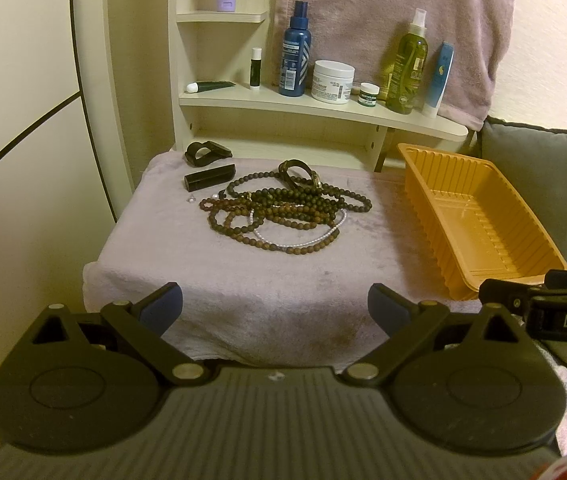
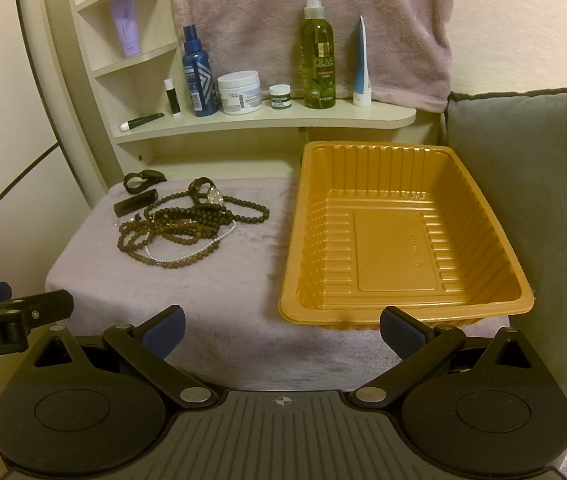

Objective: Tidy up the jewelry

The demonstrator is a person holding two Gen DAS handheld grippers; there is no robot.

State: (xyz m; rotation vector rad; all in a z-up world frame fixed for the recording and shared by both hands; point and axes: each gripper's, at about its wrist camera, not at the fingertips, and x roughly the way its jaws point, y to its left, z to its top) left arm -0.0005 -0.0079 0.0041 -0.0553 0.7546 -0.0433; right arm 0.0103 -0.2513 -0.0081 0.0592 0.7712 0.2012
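Observation:
A tangled pile of brown and dark bead necklaces (image 1: 283,212) with a thin white pearl strand lies on a towel-covered table (image 1: 263,292); it also shows in the right wrist view (image 2: 187,228). A wristwatch (image 1: 301,174) lies on the pile's far side. An empty orange plastic tray (image 2: 399,236) stands to the right of the pile; it also shows in the left wrist view (image 1: 479,220). My left gripper (image 1: 275,310) is open and empty, near the table's front edge. My right gripper (image 2: 281,330) is open and empty, in front of the tray.
A black case (image 1: 209,177) and a black clip-like item (image 1: 205,152) lie at the table's far left. A shelf (image 1: 323,110) behind holds bottles, jars and tubes. A pink towel hangs behind it. A grey cushion (image 2: 531,208) is to the right.

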